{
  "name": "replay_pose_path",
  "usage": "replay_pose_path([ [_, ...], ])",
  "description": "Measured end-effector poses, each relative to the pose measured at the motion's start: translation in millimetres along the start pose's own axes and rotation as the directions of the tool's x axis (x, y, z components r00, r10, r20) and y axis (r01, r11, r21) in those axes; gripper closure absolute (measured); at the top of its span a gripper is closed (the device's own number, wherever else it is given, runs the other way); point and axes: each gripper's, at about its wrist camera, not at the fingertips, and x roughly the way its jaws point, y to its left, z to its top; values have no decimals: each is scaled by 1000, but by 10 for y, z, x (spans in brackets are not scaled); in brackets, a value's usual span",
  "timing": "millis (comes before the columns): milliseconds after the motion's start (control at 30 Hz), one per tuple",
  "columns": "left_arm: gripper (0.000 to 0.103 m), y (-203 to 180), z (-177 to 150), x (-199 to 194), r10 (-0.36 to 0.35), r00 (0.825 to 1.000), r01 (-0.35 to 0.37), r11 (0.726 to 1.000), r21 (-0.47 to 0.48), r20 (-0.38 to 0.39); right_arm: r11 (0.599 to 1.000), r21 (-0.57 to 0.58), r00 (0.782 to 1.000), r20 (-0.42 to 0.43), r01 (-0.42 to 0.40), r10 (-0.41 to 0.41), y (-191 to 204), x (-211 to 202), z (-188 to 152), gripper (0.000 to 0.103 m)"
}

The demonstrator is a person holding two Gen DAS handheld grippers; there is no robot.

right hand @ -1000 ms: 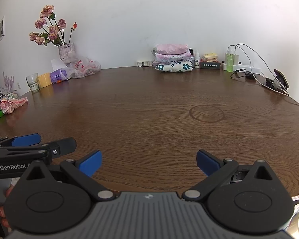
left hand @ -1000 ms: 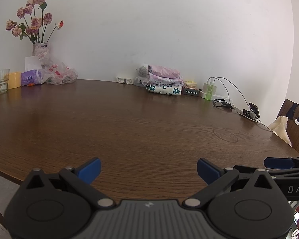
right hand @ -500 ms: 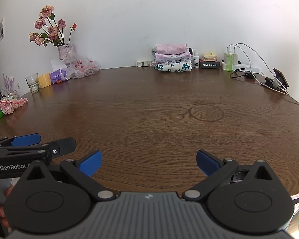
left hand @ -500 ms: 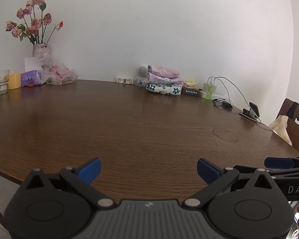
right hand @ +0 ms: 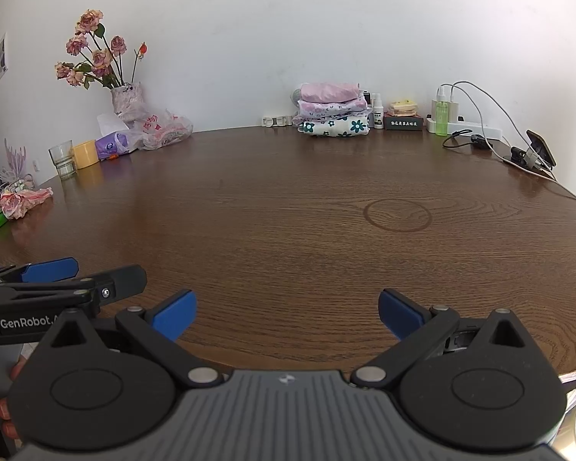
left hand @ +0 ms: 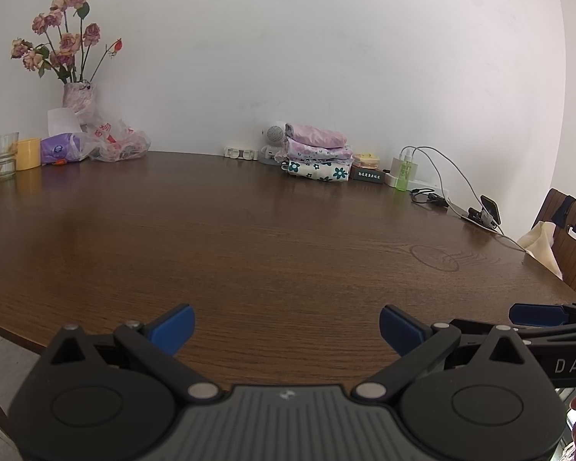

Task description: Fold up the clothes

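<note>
A stack of folded clothes (left hand: 318, 156) (right hand: 333, 113), pink on top and a white flowered piece at the bottom, sits at the far edge of the round wooden table (left hand: 249, 238) (right hand: 288, 207) against the wall. My left gripper (left hand: 287, 326) hovers over the near table edge, open, nothing between its blue pads. My right gripper (right hand: 287, 313) stands beside it, also open and holding nothing. Each gripper shows at the edge of the other's view. No loose garment lies on the table in front of me.
A vase of roses (right hand: 126, 100), plastic bags, a glass (right hand: 62, 159) and a yellow cup stand at the back left. Bottles, a small box, a power strip with cables (right hand: 480, 126) and a phone on a stand (right hand: 539, 146) are at the back right. A chair (left hand: 564, 238) stands to the right.
</note>
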Motion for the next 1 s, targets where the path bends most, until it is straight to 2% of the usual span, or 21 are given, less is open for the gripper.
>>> replay_pose_path([
  [1000, 0, -6, -16, -24, 8, 1000, -8, 1000, -9, 4, 1000, -7, 1000, 1, -3, 3, 8, 5, 12, 0],
])
